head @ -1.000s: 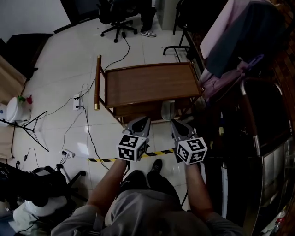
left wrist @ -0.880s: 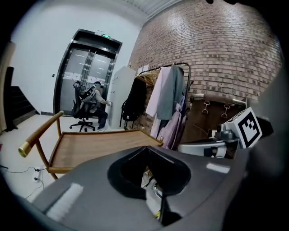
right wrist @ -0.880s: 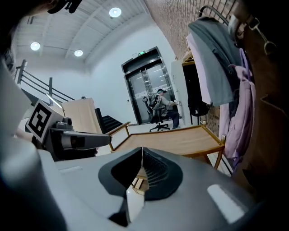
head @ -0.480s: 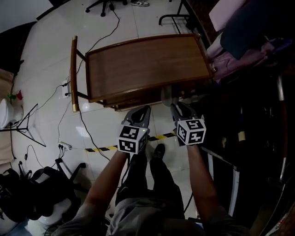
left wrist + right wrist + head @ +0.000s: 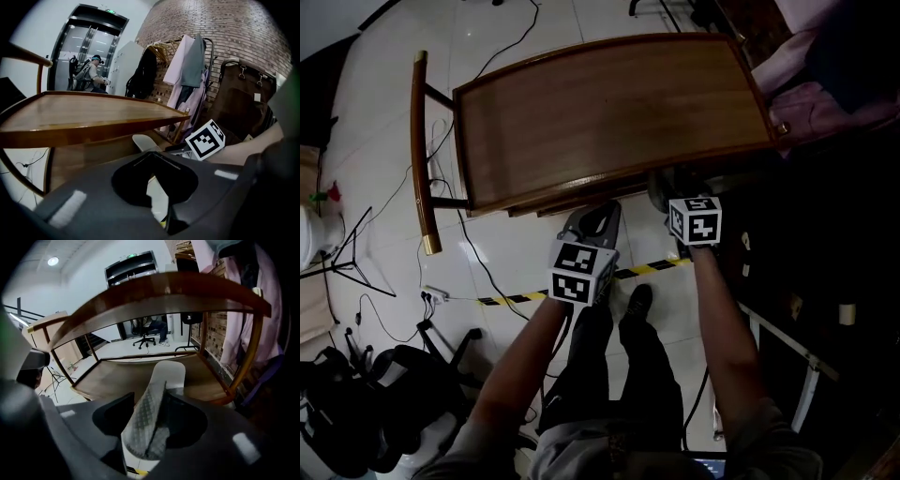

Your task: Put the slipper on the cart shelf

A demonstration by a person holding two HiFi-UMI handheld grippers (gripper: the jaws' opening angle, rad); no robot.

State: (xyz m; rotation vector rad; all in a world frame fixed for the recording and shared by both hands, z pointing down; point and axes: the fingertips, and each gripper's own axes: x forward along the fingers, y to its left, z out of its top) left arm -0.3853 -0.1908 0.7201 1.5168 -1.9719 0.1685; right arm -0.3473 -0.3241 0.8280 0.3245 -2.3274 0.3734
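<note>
1. White tiled floor [image 5: 511,248], crossed by a yellow-and-black tape strip [image 5: 649,270]; brick wall [image 5: 225,28] with hanging coats [image 5: 187,70] beyond.
2. Wooden cart [image 5: 600,122]: bare top tray [image 5: 154,291] above, lower shelf [image 5: 117,376] beneath it.
3. Pale slipper [image 5: 151,411], cross-hatched sole: it stands on its edge, with the toe end reaching out over the near part of the lower shelf and the heel end back between the right jaws. Whether the toe rests on the boards cannot be told.
4. Tool, right gripper [image 5: 149,397]: it reaches in under the top tray. Its jaws have just been opening and now stand wide, with the slipper between them. A dark gap shows on one side, so the pads do not clamp it.
5. Tool, left gripper [image 5: 150,157]: tips together, nothing between them, held just outside the cart's near edge.
6. Step in hand, as judged: release of the slipper onto the lower shelf, with placement nearly complete.
7. Next move, as judged: draw the right gripper straight back with the jaws wide, so neither pad drags the slipper off the edge. Being on edge, the slipper may tip flat.
</note>
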